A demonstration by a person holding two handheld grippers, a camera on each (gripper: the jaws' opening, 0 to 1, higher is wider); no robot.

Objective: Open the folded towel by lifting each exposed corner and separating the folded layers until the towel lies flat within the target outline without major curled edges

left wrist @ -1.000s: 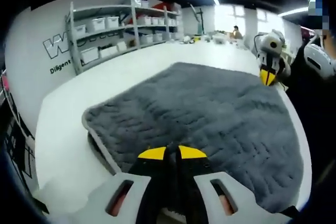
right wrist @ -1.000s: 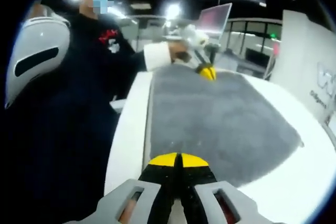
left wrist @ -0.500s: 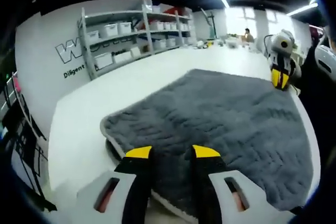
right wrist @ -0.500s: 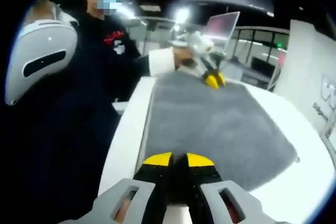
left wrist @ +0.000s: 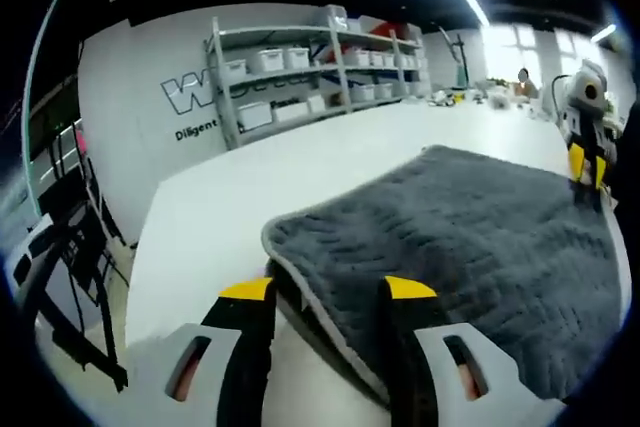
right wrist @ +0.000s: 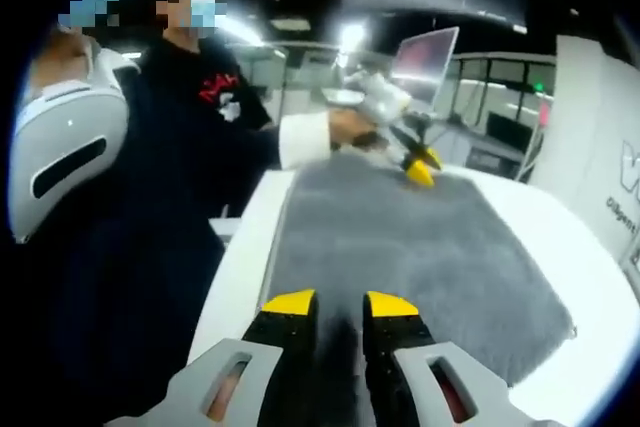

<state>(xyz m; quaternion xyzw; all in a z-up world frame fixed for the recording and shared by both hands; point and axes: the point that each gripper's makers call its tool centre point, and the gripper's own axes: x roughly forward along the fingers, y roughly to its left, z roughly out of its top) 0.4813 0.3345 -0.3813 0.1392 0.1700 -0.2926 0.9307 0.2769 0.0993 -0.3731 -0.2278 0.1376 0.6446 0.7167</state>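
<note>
Standing by: both grippers hover just over the grey towel [left wrist: 470,237], nothing held.
Towel: spread across the white table [left wrist: 200,217]; its near left corner shows a second layer underneath.
Left gripper [left wrist: 327,289]: jaws parted, straddling that layered corner.
Right gripper [right wrist: 339,300]: jaws apart over the towel's near edge.
Step, as I judge it: between grasps, the last fold not yet opened.
Next move: pinch only the top layer at the corner, lift, peel it outward.
Backdrop: shelves [left wrist: 300,77] along the far wall.
</note>
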